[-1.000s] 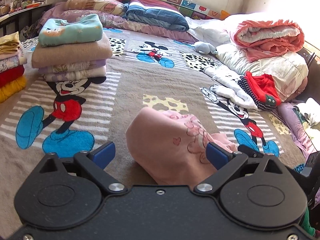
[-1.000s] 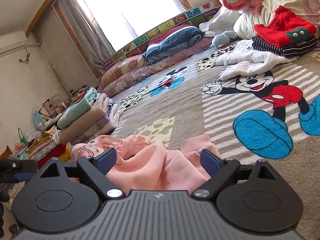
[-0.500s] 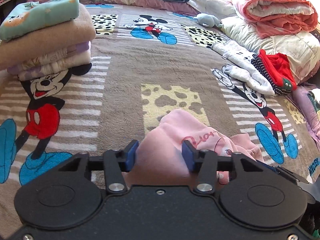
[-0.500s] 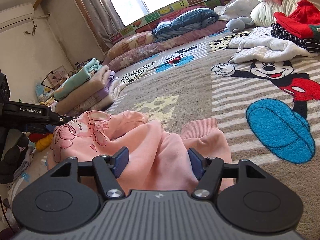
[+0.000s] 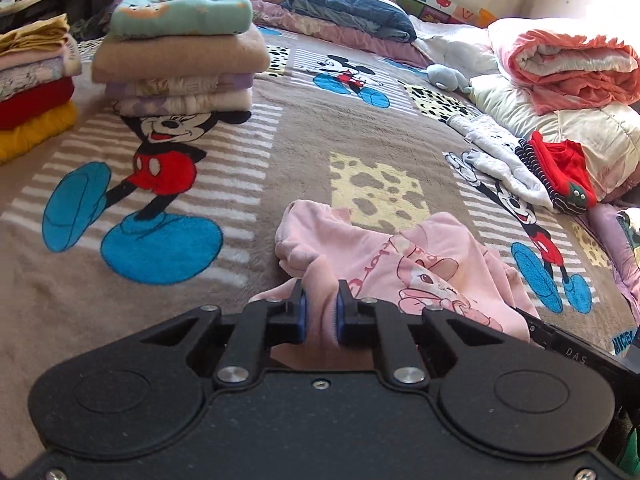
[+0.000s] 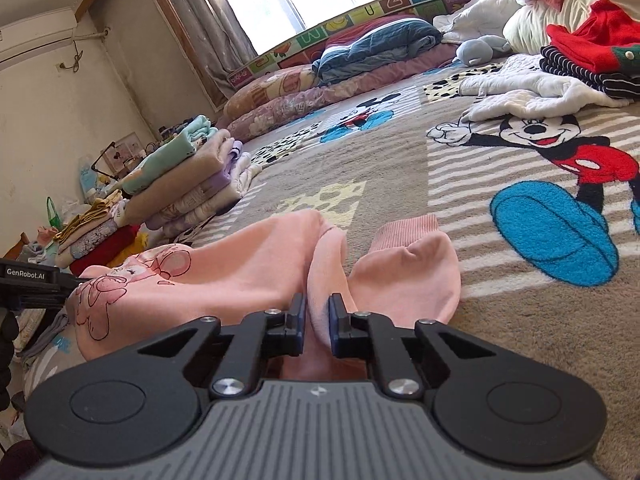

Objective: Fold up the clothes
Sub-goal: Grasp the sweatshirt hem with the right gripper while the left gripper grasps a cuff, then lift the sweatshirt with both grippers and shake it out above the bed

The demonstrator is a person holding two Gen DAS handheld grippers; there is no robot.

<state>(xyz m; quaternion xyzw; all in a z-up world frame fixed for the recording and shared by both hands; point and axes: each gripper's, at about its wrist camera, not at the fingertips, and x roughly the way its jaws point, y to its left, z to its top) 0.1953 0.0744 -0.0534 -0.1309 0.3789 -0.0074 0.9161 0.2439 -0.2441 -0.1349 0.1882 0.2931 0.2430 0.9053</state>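
A pink sweatshirt (image 5: 404,256) with a cartoon print lies crumpled on the Mickey Mouse blanket (image 5: 304,132). My left gripper (image 5: 319,304) is shut on a fold of it near the front edge. In the right wrist view the same pink sweatshirt (image 6: 240,264) shows with a ribbed cuff (image 6: 404,228) lying beside. My right gripper (image 6: 317,308) is shut on another fold of the pink fabric. The left gripper's body shows at the left edge of the right wrist view (image 6: 28,280).
A stack of folded clothes (image 5: 180,52) stands at the back left, a second stack (image 5: 32,84) further left. Unfolded white, striped and red garments (image 5: 552,168) lie at the right by pillows and a rolled quilt (image 5: 568,64). A grey plush toy (image 5: 444,76) lies beyond.
Both grippers went from wide open around the pink sweatshirt to shut on folds of it. The sweatshirt has bunched up between the fingers.
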